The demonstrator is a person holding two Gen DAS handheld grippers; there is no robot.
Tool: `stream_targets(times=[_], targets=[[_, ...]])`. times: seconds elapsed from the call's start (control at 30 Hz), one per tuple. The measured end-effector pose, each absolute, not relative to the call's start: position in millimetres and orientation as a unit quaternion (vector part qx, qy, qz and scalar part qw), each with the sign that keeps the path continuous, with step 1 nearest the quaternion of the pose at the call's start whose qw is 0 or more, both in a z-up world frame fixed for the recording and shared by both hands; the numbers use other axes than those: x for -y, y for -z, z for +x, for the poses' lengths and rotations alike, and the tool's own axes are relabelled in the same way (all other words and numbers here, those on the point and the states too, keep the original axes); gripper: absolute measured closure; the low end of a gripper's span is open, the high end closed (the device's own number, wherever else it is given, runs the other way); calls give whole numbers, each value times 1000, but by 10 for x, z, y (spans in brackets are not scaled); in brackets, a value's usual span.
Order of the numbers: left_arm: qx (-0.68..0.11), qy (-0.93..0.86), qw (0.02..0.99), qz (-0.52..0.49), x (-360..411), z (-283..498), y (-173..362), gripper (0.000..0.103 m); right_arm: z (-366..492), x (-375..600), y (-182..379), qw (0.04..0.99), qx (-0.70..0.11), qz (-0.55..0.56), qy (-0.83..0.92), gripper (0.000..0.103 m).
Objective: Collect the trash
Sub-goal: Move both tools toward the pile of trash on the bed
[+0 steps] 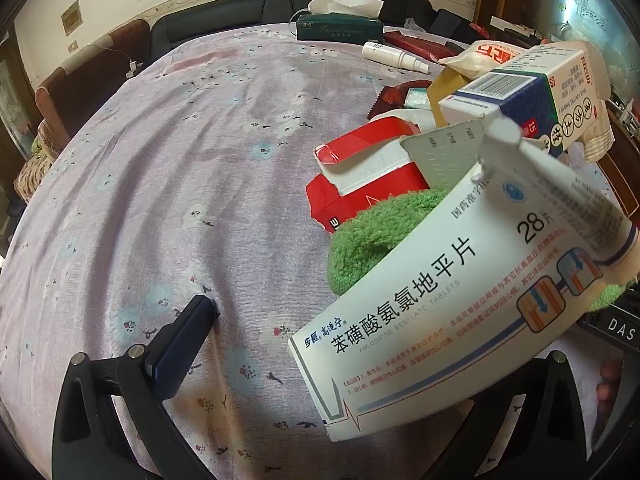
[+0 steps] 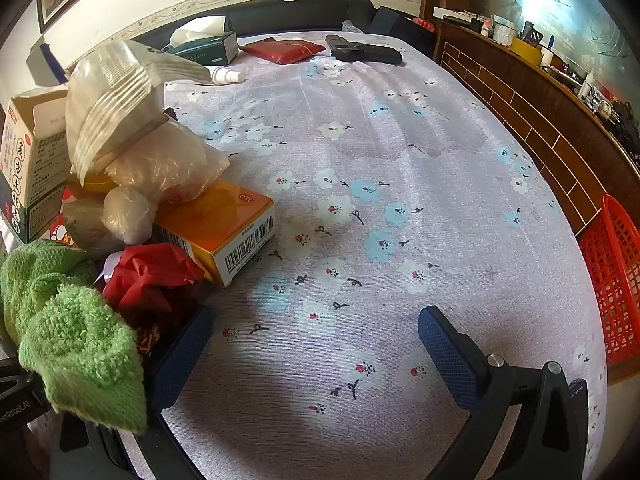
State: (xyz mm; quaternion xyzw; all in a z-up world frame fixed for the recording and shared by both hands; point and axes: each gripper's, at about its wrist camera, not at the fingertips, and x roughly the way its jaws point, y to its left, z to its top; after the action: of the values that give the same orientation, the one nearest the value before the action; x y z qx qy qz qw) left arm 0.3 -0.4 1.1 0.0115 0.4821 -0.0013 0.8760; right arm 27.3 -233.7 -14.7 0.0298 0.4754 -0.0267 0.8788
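A pile of trash lies on the flowered tablecloth (image 1: 168, 184). In the left wrist view a white tablet box (image 1: 460, 304) leans over the right finger of my left gripper (image 1: 372, 320), hiding it; the left finger (image 1: 188, 336) is far off, so the jaws stand open. Behind are a green towel (image 1: 372, 236), a red box (image 1: 360, 176) and a white-blue medicine box (image 1: 532, 96). In the right wrist view my right gripper (image 2: 316, 340) is open and empty beside the pile: green towel (image 2: 72, 332), red wrapper (image 2: 148, 276), orange box (image 2: 224, 224), plastic bags (image 2: 132, 136).
A red plastic basket (image 2: 616, 280) stands off the table's right edge. At the far end lie a green tissue box (image 2: 208, 48), a white spray bottle (image 2: 228, 76), a red pouch (image 2: 284, 50) and a black case (image 2: 364, 52). A brown cabinet (image 2: 540, 120) runs along the right.
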Motion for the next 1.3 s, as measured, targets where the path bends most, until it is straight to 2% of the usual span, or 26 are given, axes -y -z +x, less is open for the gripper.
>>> stream_targets(times=[0.2,0.3,0.5,0.73,1.0,1.3], targets=[[-437,1,900,-6,-66,-340,-207,0,268,2328,145,879,-475,29,31,0],[-400,-4,916,-5,-8,-675,-311,0,211,2358,76,863,-504,27,0,1],[-310,-10,950,17,61,-1174,-595,0,-501,2416,-372,896,-440,16,-48,1],[-226,-21,973,30,129,-1586,-843,0,-1071,2414,-567,928,-369,-2,-57,1],[-213,-66,975,21,100,-1878,-817,0,-1526,2428,-691,955,-291,-47,-26,2],[-222,-71,972,12,83,-2085,-791,0,-1702,2393,-647,959,-276,-55,-27,5]])
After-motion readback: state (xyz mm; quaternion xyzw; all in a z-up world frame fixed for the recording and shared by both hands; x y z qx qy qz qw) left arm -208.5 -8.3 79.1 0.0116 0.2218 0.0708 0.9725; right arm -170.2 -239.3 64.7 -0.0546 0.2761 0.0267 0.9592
